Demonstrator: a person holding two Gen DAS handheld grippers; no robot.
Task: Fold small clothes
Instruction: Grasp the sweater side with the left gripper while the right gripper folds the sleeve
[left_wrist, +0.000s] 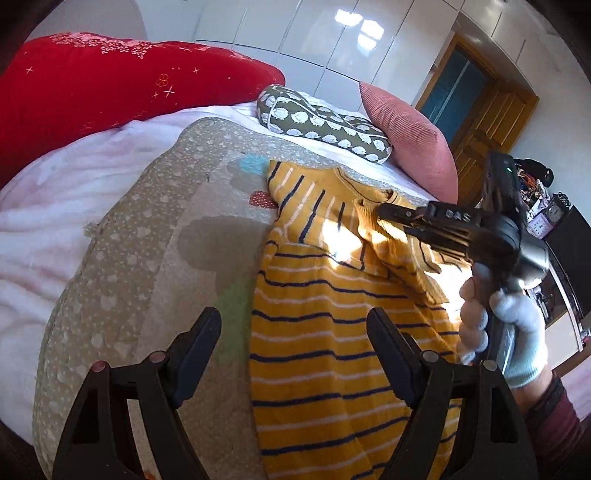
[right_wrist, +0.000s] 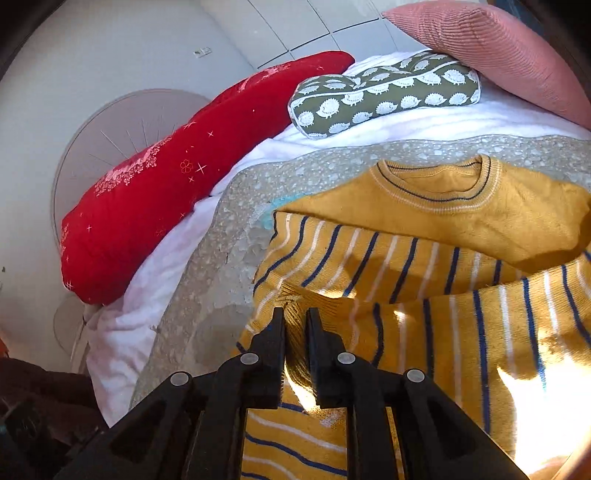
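The yellow striped sweater lies on the patterned blanket on the bed — soft, light knit, best pinched at a cuff or hem. The right gripper stands narrow with the ribbed cuff between its pads; whether they press is unclear. The left gripper hangs wide, empty — the sweater's lower hem is cut off.
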